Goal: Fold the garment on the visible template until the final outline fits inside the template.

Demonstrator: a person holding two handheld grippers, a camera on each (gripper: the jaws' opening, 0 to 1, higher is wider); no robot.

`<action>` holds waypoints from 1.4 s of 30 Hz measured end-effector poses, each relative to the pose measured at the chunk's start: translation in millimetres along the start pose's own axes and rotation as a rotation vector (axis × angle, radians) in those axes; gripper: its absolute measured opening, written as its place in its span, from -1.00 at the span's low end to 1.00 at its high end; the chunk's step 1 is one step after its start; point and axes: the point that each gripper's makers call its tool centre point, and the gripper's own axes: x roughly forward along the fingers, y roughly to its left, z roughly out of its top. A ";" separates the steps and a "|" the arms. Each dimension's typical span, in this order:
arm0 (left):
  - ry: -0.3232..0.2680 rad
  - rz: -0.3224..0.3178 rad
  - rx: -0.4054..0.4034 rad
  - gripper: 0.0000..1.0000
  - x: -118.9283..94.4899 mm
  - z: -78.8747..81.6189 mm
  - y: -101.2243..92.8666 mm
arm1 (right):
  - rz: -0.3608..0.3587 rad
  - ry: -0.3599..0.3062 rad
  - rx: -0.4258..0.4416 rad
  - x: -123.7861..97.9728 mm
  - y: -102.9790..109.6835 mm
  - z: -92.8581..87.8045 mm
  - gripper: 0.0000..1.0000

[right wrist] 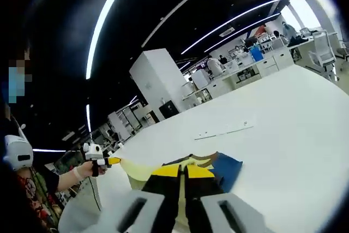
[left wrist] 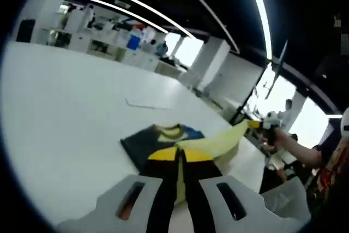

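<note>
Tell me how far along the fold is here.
Midway. The garment lies on the white table with its dark part flat. In hand: both grippers, left and right, are shut on the pale yellow edge, lifted between them. Left: lay that edge down and finish. I cannot make out a template outline to check fit.

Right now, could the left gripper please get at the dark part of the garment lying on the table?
Probably not at once: the left gripper looks shut on the garment's pale yellow edge, lifted and stretched toward the right gripper. Nothing else lies on the table between them.
</note>
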 end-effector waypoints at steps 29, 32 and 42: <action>-0.016 0.181 -0.227 -1.00 86.5 -23.4 91.9 | -0.161 0.092 0.085 99.7 -96.3 -25.4 -1.00; -0.003 0.197 -0.228 -1.00 88.7 -29.7 95.2 | -0.182 0.096 0.100 103.5 -105.5 -30.9 -1.00; 0.025 0.245 -0.250 -1.00 96.0 -41.7 119.2 | -0.232 0.131 0.117 111.3 -125.2 -52.6 -1.00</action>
